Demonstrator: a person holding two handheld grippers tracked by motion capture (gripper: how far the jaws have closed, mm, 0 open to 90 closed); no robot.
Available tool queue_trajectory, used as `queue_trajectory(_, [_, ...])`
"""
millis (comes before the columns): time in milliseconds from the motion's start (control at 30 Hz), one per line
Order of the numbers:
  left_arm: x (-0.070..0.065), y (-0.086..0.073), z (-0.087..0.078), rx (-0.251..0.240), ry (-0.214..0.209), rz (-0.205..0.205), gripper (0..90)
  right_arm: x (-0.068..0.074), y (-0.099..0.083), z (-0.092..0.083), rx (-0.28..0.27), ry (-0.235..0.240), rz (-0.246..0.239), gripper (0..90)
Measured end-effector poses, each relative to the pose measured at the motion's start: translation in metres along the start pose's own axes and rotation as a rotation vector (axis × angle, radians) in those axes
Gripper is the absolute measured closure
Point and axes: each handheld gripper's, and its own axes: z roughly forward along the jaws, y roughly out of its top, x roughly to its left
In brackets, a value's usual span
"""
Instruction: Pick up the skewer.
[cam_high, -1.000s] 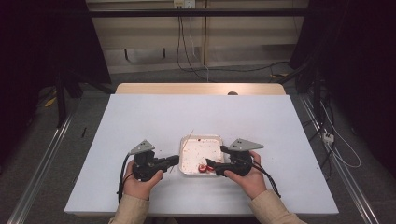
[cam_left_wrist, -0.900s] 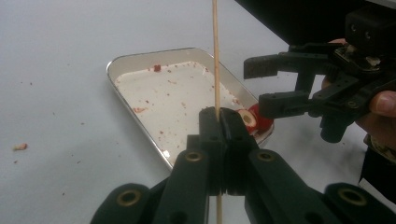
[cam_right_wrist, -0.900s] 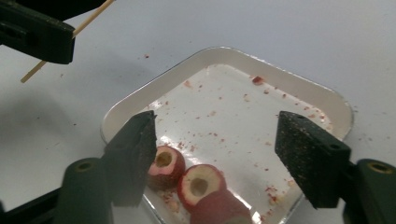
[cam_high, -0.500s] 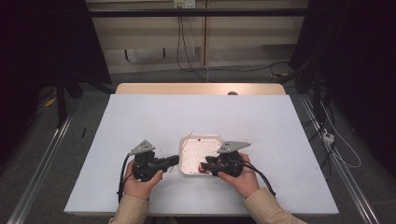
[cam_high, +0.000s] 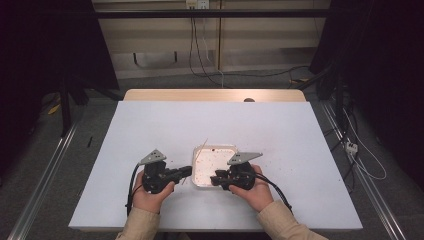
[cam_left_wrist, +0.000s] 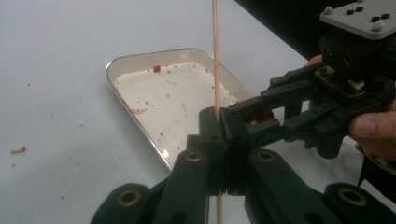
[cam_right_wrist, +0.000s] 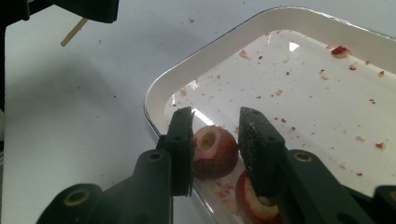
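My left gripper (cam_high: 186, 172) (cam_left_wrist: 218, 116) is shut on a thin wooden skewer (cam_left_wrist: 215, 56), which stands upright between its jaws just left of a white enamel tray (cam_high: 216, 149). My right gripper (cam_high: 216, 179) (cam_right_wrist: 215, 116) reaches into the tray's near corner. Its jaws close on either side of a round red piece of fruit (cam_right_wrist: 214, 150) with a pale cored centre. A second red piece (cam_right_wrist: 252, 198) lies under the right jaw. The two grippers point at each other, tips a few centimetres apart.
Red crumbs are scattered in the tray (cam_right_wrist: 327, 28) and on the white table (cam_high: 150, 125) around it. A loose crumb (cam_left_wrist: 18, 150) lies left of the tray. The table's near edge is just behind the person's hands.
My right gripper has moved left and down into the tray's near corner, around the red piece. The left gripper has barely moved.
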Motion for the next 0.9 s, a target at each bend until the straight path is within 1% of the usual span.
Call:
queue_trajectory(67, [0.0, 0.0, -0.001, -0.002, 0.002, 0.004, 89.0, -0.001, -0.001, 0.002, 0.009, 0.017, 0.019, 65.6])
queue_trajectory(100, [0.001, 0.0, -0.001, -0.002, 0.001, 0.002, 89.0, 0.0, -0.001, 0.003, 0.017, 0.021, 0.019, 66.3])
queue_trajectory(133, [0.001, 0.0, -0.002, -0.002, 0.003, 0.003, 89.0, 0.0, -0.002, 0.004, 0.02, 0.019, 0.016, 67.1])
queue_trajectory(200, [0.0, 0.0, -0.002, -0.001, 0.004, 0.001, 89.0, 0.0, -0.001, 0.006, 0.023, 0.022, 0.035, 68.8])
queue_trajectory(233, [0.0, 0.0, -0.002, -0.001, 0.005, 0.002, 89.0, -0.001, -0.001, 0.006, 0.025, 0.02, 0.047, 71.3])
queue_trajectory(267, [0.0, 0.0, -0.002, 0.0, 0.004, 0.003, 89.0, -0.003, -0.001, 0.006, 0.017, 0.017, 0.07, 73.0])
queue_trajectory(300, [0.0, 0.0, -0.002, -0.001, 0.004, 0.002, 89.0, -0.003, -0.001, 0.006, 0.017, 0.017, 0.07, 73.0])
queue_trajectory(367, [0.0, 0.0, -0.002, 0.0, 0.004, 0.005, 89.0, -0.006, 0.0, 0.005, -0.009, 0.01, 0.107, 73.4])
queue_trajectory(433, [0.0, 0.0, -0.001, 0.0, 0.005, 0.001, 89.0, -0.009, 0.002, 0.003, -0.031, 0.014, 0.147, 73.5])
queue_trajectory(467, [0.0, 0.0, -0.001, -0.001, 0.004, -0.001, 89.0, -0.012, 0.003, 0.002, -0.055, 0.011, 0.192, 73.6])
queue_trajectory(500, [0.0, 0.0, -0.001, 0.0, 0.002, 0.001, 89.0, -0.012, 0.003, 0.002, -0.055, 0.011, 0.192, 73.6])
queue_trajectory(533, [0.0, 0.0, -0.001, 0.002, 0.002, 0.002, 89.0, -0.016, 0.005, -0.001, -0.079, 0.011, 0.225, 73.6])
queue_trajectory(567, [0.0, 0.0, -0.001, 0.005, 0.002, 0.007, 89.0, -0.016, 0.005, -0.001, -0.079, 0.011, 0.225, 73.6])
queue_trajectory(633, [0.0, 0.0, -0.001, 0.005, 0.002, 0.01, 89.0, -0.019, 0.006, -0.004, -0.103, 0.011, 0.255, 73.6])
queue_trajectory(667, [-0.001, 0.0, 0.0, 0.006, -0.001, 0.004, 89.0, -0.021, 0.007, -0.006, -0.115, 0.014, 0.277, 73.6])
queue_trajectory(700, [-0.001, 0.0, 0.0, 0.009, -0.002, 0.004, 89.0, -0.023, 0.008, -0.011, -0.146, 0.027, 0.314, 73.6])
queue_trajectory(733, [-0.001, -0.001, 0.0, 0.011, -0.003, 0.004, 89.0, -0.024, 0.009, -0.013, -0.164, 0.026, 0.327, 73.7])
queue_trajectory(767, [-0.001, -0.001, 0.001, 0.012, -0.005, 0.003, 89.0, -0.024, 0.009, -0.013, -0.164, 0.026, 0.327, 73.7])
queue_trajectory(800, [-0.001, -0.001, 0.001, 0.012, -0.004, 0.005, 89.0, -0.025, 0.01, -0.015, -0.181, 0.032, 0.344, 73.7])
queue_trajectory(833, [-0.002, -0.001, 0.0, 0.014, -0.003, 0.006, 89.0, -0.027, 0.012, -0.018, -0.202, 0.036, 0.377, 73.7])
queue_trajectory(900, [-0.002, 0.0, 0.001, 0.019, -0.003, 0.011, 89.0, -0.028, 0.012, -0.019, -0.205, 0.033, 0.382, 73.7])
